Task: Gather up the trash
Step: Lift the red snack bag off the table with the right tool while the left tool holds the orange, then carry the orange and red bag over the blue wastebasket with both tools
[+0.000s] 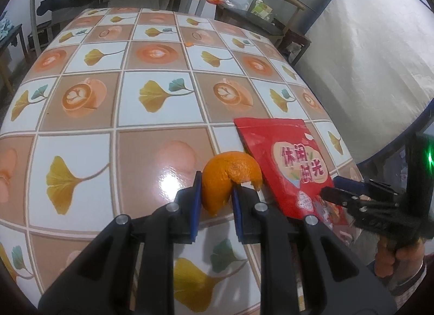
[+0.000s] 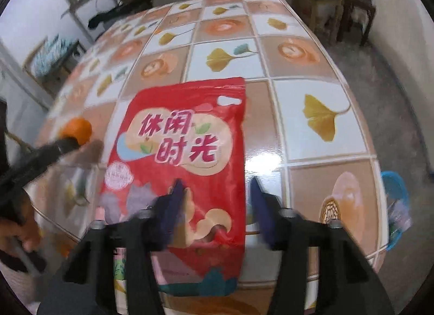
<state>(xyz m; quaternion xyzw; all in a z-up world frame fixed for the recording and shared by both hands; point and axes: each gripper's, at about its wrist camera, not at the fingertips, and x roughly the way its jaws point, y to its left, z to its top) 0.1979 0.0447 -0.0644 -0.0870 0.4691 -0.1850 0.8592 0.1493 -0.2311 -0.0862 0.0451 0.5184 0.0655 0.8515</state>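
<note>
An orange peel [image 1: 227, 179] sits between the blue pads of my left gripper [image 1: 217, 195], which is shut on it just above the tiled table [image 1: 108, 97]. The peel also shows at the left of the right wrist view [image 2: 77, 130]. A red snack bag [image 1: 287, 163] lies flat to the right of the peel. In the right wrist view the bag [image 2: 184, 135] lies under my right gripper [image 2: 217, 195], which is open with its fingers astride the bag's lower right part. The right gripper also shows in the left wrist view [image 1: 336, 190], at the bag's near corner.
A blue plastic basket [image 2: 396, 201] sits below the table's right edge. A chair [image 1: 276, 16] and a dark side table [image 1: 244, 16] stand beyond the far end. A covered mattress [image 1: 374, 57] leans on the right.
</note>
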